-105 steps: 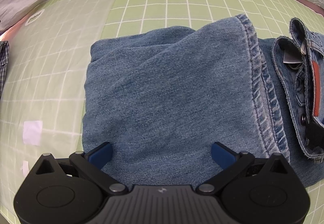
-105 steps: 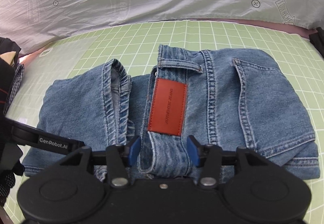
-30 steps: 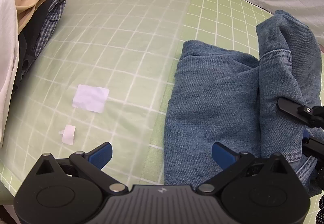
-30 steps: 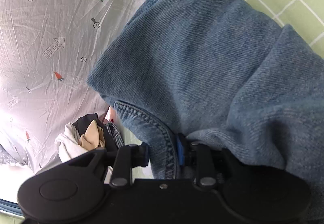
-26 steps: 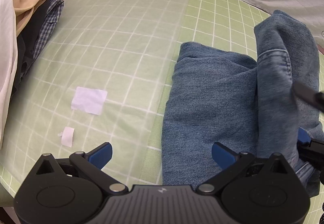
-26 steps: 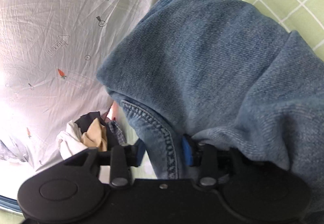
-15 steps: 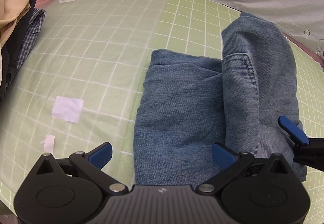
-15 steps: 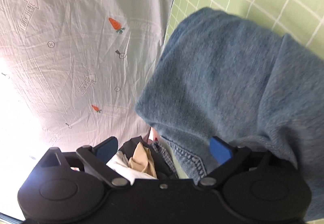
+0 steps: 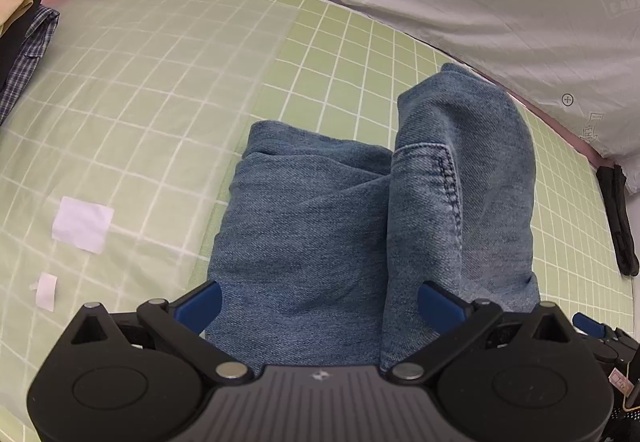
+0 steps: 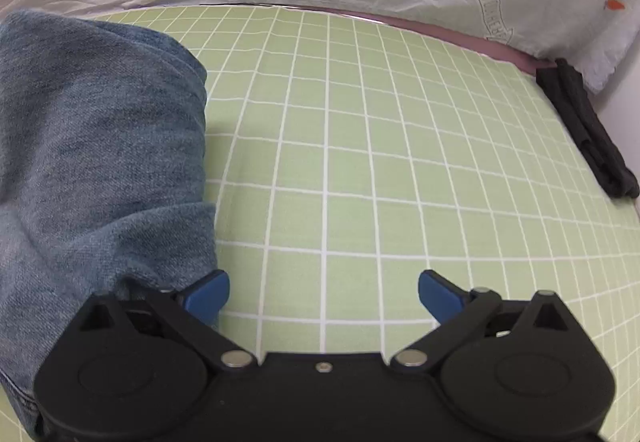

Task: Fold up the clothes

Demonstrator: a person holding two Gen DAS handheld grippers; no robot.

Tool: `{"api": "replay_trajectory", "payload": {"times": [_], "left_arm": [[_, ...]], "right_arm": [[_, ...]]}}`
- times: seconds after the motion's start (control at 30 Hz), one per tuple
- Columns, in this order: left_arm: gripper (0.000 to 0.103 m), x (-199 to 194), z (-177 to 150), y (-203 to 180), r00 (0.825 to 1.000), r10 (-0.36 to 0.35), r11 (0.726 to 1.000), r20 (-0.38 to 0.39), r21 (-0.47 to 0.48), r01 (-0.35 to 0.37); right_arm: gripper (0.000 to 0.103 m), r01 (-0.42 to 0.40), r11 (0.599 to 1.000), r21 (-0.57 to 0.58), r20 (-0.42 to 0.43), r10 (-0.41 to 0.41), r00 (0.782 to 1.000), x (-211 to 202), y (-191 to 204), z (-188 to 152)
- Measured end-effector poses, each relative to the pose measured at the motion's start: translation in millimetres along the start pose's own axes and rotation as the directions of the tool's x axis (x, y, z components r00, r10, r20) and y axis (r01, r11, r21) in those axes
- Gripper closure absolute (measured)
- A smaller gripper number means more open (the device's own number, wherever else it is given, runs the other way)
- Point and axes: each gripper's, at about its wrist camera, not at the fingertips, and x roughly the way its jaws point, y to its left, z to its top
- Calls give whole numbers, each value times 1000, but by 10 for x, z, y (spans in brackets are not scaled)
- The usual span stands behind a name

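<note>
Left wrist view: the left gripper (image 9: 318, 302) at bottom centre has its jaws wide open over the folded blue denim jeans (image 9: 360, 226) lying mid-frame on the green gridded surface (image 9: 160, 90). The right gripper (image 10: 324, 292), jaws open too, sits beside the jeans' right edge, holding nothing.

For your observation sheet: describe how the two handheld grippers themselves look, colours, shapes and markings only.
Both the left gripper and the right gripper have matte black bodies, two round discs, silver rivets and blue fingertips. The left carries a small white logo on ribbed grey plastic.
</note>
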Motion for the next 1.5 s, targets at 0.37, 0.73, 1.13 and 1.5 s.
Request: {"api": "replay_trajectory", "payload": {"times": [0.37,0.73,1.13,1.5], "left_arm": [[0,-28,61,-236,991,-121,990,50,84,117],[78,441,76,-369,979,-186,982,-83,23,188],[90,-273,104,124,847,-531,812,26,-271,518],[59,227,-3,1012,973,-231,902,-22,-381,206]], "right_arm": [[1,12,997,75,-54,-8,999,123,37,35],[1,-6,995,102,-66,13,998,99,23,4],[1,-17,993,119,-84,27,996,121,55,4],[1,-71,991,116,-81,81,993,25,137,42]]}}
